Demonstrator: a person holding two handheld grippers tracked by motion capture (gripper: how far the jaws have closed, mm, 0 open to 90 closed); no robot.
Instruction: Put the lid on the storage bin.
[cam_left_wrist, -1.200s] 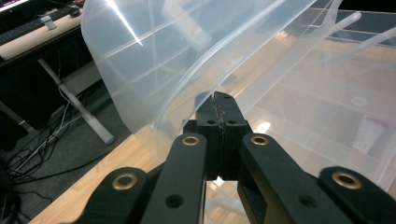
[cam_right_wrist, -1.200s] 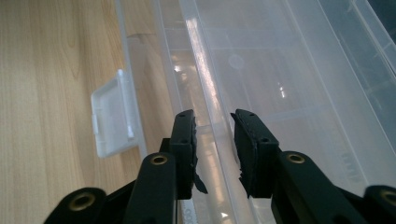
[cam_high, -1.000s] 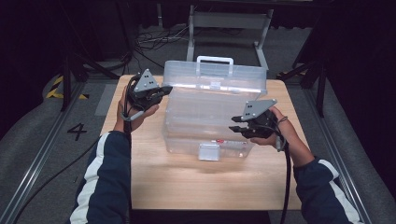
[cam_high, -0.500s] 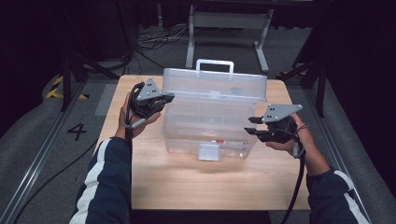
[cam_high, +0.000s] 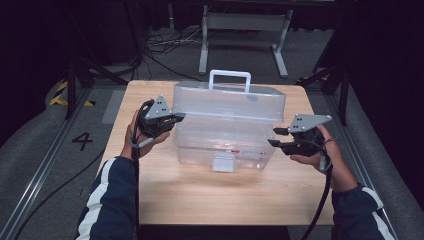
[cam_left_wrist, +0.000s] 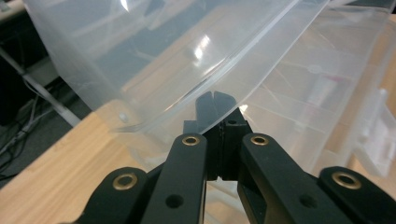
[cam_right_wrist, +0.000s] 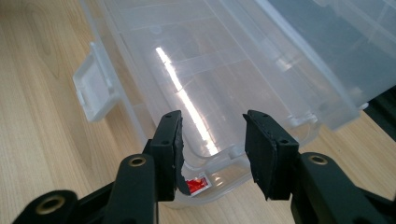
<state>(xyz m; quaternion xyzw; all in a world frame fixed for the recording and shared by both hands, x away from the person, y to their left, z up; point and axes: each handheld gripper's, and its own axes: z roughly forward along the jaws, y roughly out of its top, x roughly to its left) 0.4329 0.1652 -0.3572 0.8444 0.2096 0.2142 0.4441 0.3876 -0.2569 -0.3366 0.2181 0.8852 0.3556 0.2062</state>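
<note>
At mid-table, a clear plastic storage box (cam_high: 225, 135) sits with its lid (cam_high: 230, 102) part-raised. Left gripper (cam_high: 175, 119) (jaws pressed together) meets the lid's edge; right gripper (cam_high: 275, 137), jaws just opening, hovers empty alongside.

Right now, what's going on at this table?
A person works a clear plastic storage box on the wooden table with two handheld grippers. The left gripper, shut, sits under the edge of the half-raised lid. The right gripper hangs beside the box's other end, its jaws just opening, nothing between them.
</note>
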